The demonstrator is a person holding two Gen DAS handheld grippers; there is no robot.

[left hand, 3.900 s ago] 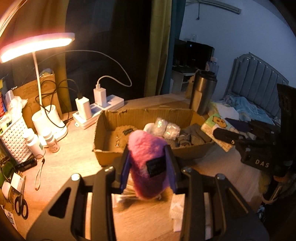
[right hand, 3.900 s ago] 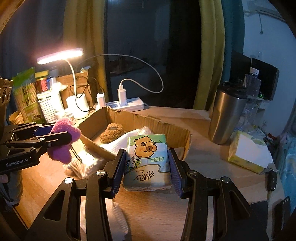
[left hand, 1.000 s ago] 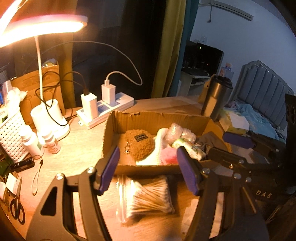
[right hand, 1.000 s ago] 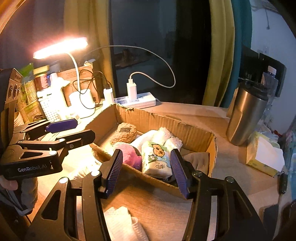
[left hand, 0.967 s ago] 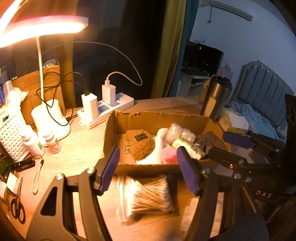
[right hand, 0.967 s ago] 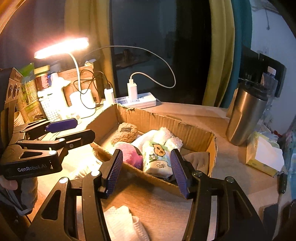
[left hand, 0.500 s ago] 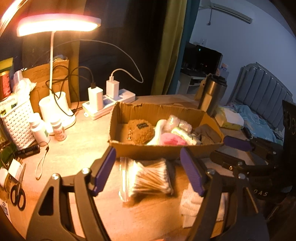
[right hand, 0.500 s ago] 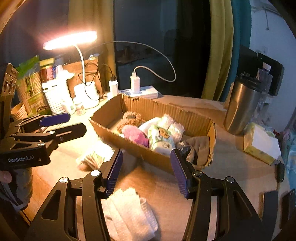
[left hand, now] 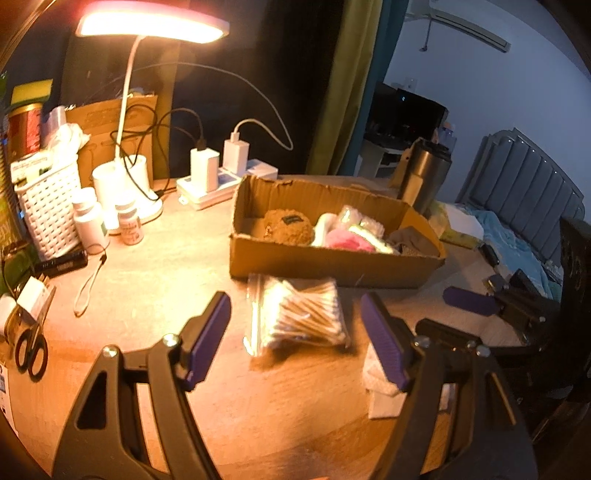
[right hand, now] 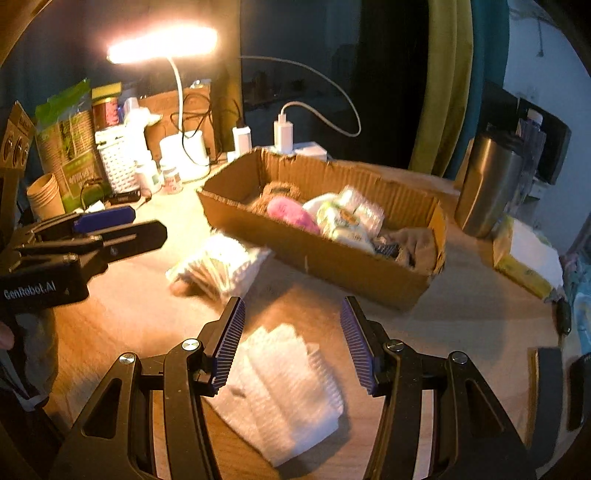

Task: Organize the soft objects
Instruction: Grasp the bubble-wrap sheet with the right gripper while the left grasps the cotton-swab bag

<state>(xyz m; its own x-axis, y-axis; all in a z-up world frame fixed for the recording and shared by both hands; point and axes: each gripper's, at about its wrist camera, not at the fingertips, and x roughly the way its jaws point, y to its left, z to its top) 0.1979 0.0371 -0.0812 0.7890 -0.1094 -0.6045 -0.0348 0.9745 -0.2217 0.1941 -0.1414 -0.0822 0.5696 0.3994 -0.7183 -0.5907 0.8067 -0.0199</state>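
Cardboard box mid-table; cotton swab bag before it; folded cloth nearer; lamp behind-left.

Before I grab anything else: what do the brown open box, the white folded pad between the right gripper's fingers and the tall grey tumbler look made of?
The brown open box: corrugated cardboard, matte, ribbed inner walls and ragged edges. The white folded pad: probably soft quilted cotton or tissue, judging by its dimpled texture and layered folds; blur leaves it open. The tall grey tumbler: likely brushed stainless steel, with a dull metallic sheen and a dark lid.

Left wrist view: low over tabletop, facing cardboard box from near. Right wrist view: likewise low, box seen from the right. Shared: box, lamp.
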